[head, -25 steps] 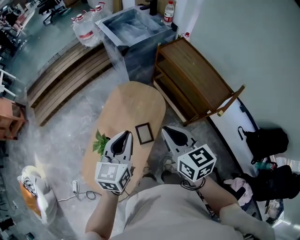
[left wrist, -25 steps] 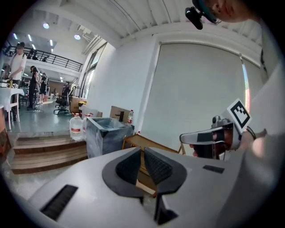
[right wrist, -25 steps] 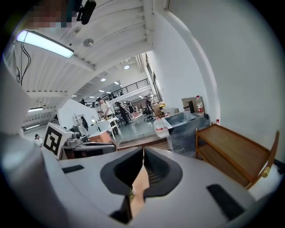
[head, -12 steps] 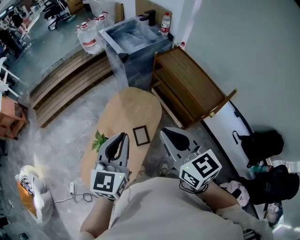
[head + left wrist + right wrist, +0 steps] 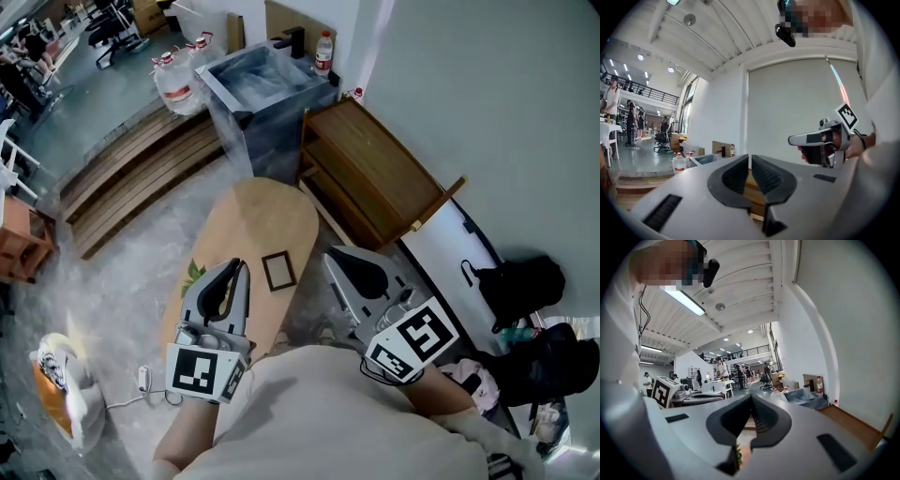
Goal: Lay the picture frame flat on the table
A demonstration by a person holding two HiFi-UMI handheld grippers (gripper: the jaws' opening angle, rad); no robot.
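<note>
On the oval table (image 5: 262,206), the picture frame (image 5: 278,271) lies flat and hasn't moved in the last second. Left gripper (image 5: 236,266) and right gripper (image 5: 330,255) have both pulled back toward the body, jaws pressed together on nothing. Task looks done.

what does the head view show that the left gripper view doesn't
Only the head view: the picture frame lying flat on the oval wooden table, and a green plant at its left edge. Only the left gripper view: the left gripper with jaws shut on nothing, and ceiling lights. Both: the right gripper, the water bottle and the water jugs.
</note>
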